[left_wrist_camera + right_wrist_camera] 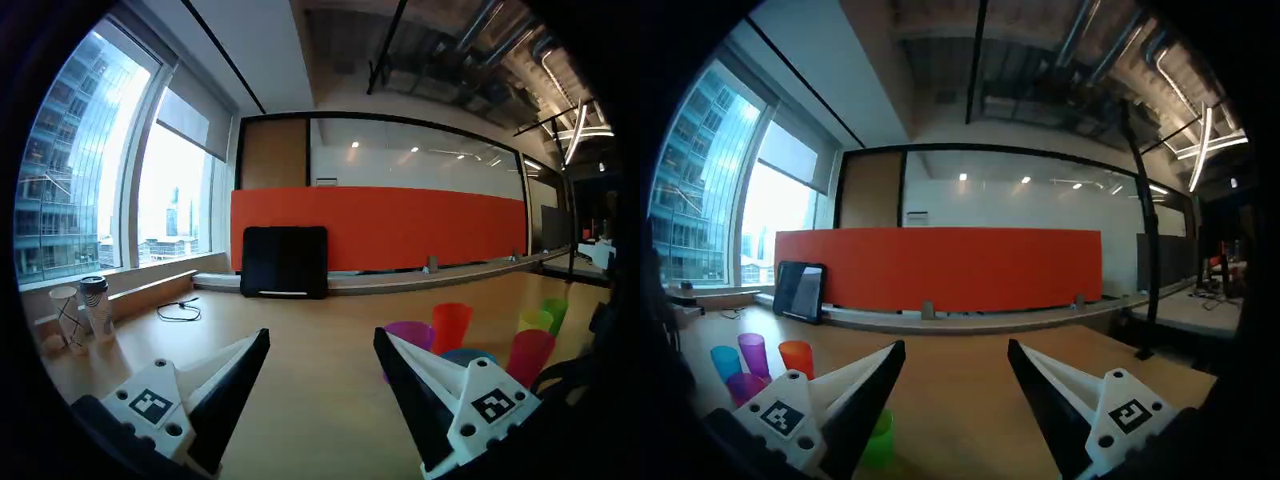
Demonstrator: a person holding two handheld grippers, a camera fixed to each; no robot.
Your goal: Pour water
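Several coloured plastic cups stand on the wooden table. In the left gripper view they sit right of centre: a purple cup (410,334), an orange cup (451,325), a blue cup (468,357), a pink cup (529,356), a yellow cup (534,321) and a green cup (554,311). My left gripper (322,346) is open above the table, just left of them, holding nothing. In the right gripper view a blue cup (726,362), purple cup (754,354), orange cup (797,358) and green cup (878,440) sit at lower left. My right gripper (955,354) is open and empty.
A black tablet (285,262) leans against the orange partition (384,228) at the table's far edge. Two paper coffee cups (96,306) stand on the window ledge at left, with a black cable (179,310) on the table nearby. A black pole (1146,264) rises at the right.
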